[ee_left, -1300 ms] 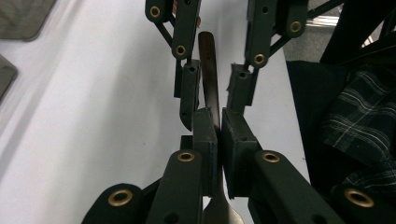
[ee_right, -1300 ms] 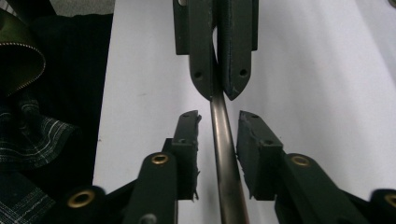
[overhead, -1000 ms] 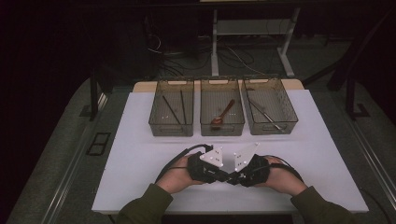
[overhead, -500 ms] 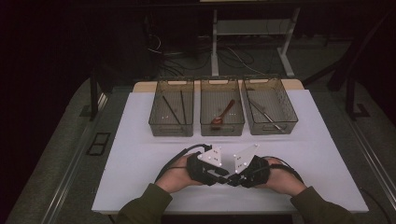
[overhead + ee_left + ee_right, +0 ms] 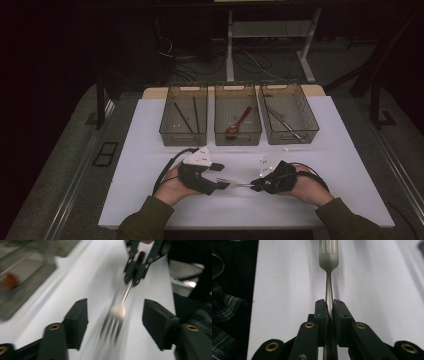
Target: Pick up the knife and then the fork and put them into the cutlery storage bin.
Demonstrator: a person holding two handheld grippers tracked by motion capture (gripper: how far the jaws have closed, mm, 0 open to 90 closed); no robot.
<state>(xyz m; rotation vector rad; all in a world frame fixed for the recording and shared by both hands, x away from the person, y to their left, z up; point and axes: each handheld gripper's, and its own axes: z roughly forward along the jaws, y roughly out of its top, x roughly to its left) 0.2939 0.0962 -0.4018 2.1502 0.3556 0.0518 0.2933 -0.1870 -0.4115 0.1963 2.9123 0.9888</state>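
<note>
while right claw [image 5: 329, 311] clamps fork [image 5: 328, 257] handle, tines sit between left claw [image 5: 115, 315], just opening, untouched.

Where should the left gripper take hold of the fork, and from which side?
Probably at the neck, just behind the tines. The right gripper is shut on the fork by its handle, so only the head end is free. It points at the left gripper, whose jaws have just been opening and stand either side of the tines without touching. Come straight along the fork from the tine end.
</note>
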